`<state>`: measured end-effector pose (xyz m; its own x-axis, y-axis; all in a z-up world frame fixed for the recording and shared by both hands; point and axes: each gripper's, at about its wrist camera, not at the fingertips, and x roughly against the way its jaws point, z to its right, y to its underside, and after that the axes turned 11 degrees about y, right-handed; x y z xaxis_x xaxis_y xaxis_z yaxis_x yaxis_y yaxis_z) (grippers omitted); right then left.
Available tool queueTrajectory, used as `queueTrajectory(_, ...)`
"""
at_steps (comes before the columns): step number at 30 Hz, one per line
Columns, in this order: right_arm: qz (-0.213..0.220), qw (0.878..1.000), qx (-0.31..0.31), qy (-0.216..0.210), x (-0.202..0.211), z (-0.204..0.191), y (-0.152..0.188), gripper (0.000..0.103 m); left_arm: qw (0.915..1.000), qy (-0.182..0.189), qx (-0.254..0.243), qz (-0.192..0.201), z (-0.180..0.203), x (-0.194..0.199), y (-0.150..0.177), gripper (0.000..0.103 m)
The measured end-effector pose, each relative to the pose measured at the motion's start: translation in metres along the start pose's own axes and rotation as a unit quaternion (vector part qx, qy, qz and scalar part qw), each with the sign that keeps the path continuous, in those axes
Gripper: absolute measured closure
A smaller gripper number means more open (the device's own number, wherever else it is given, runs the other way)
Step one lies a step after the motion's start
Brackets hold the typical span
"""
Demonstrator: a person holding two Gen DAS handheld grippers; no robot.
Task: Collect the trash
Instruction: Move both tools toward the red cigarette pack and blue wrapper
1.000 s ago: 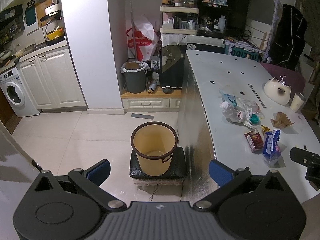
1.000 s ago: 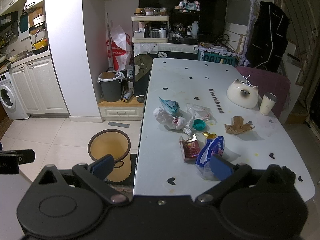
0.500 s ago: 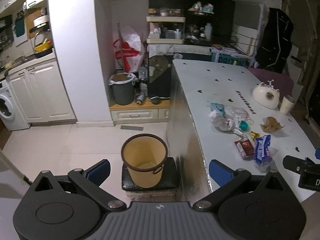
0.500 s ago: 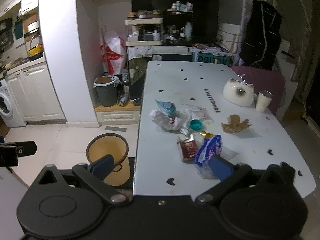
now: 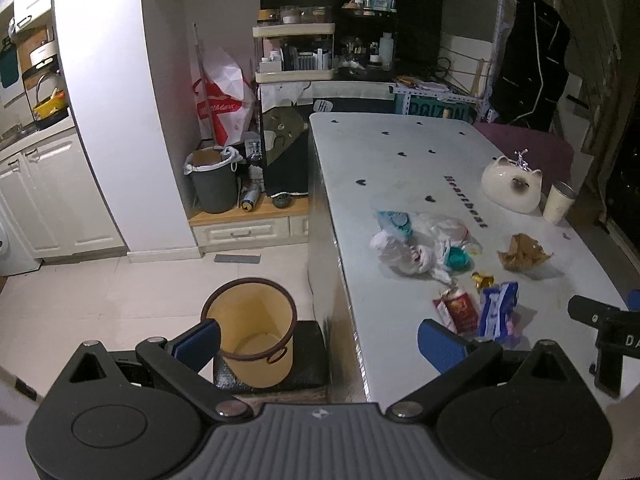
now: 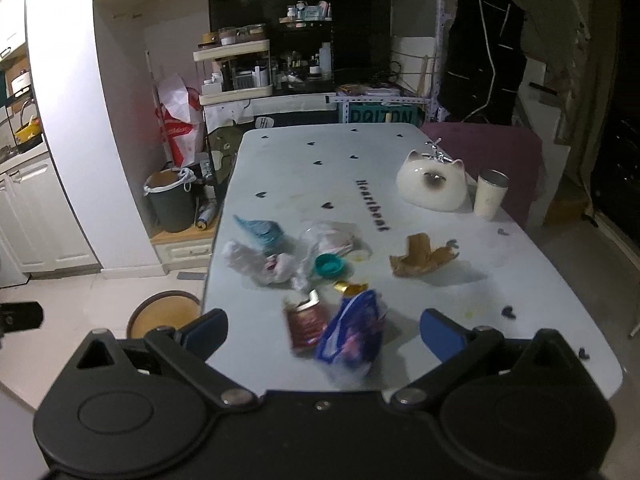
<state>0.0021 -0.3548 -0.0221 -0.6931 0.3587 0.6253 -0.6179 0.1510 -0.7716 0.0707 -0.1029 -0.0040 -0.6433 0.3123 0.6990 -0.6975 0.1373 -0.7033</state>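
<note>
left hand-held gripper (image 5: 318,338) – spread wide, empty | right hand-held gripper (image 6: 324,328) – spread wide, above table (image 6: 280,372) near edge

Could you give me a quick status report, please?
Both grippers open, empty. Trash on table; bin empty. Nothing in the way.

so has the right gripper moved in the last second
Yes. The right gripper has moved forward over the table, toward the blue packet, which looms larger.

The right gripper (image 6: 323,330), fingers (image 6: 440,334) spread wide, hovers over the blue wrapper (image 6: 352,334) on the table (image 6: 520,280).
</note>
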Motion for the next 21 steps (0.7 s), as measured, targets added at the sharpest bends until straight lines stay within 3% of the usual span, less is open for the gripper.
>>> queueTrajectory(5, -0.002, 0.999, 0.033, -0.024, -0.058, 0.019, -0.004, 0.0, 0.9999, -0.011, 0.007, -0.002, 0.022, -0.029, -0.018, 0.0)
queueTrajectory(11, -0.05, 0.996, 0.056, -0.053, -0.132, 0.023, 0.006, 0.0, 0.9991, -0.033, 0.014, -0.02, 0.043, -0.06, -0.031, 0.0)
queueTrajectory(16, -0.093, 0.989, 0.084, -0.074, -0.176, 0.007, 0.019, 0.0, 0.9973, -0.043, 0.029, -0.052, 0.056, -0.081, -0.033, 0.0)
queueTrajectory(21, -0.096, 0.978, 0.146, -0.112, -0.195, -0.019, 0.034, 0.0, 0.9936, -0.054, 0.048, -0.087, 0.065, -0.102, -0.03, 0.0)
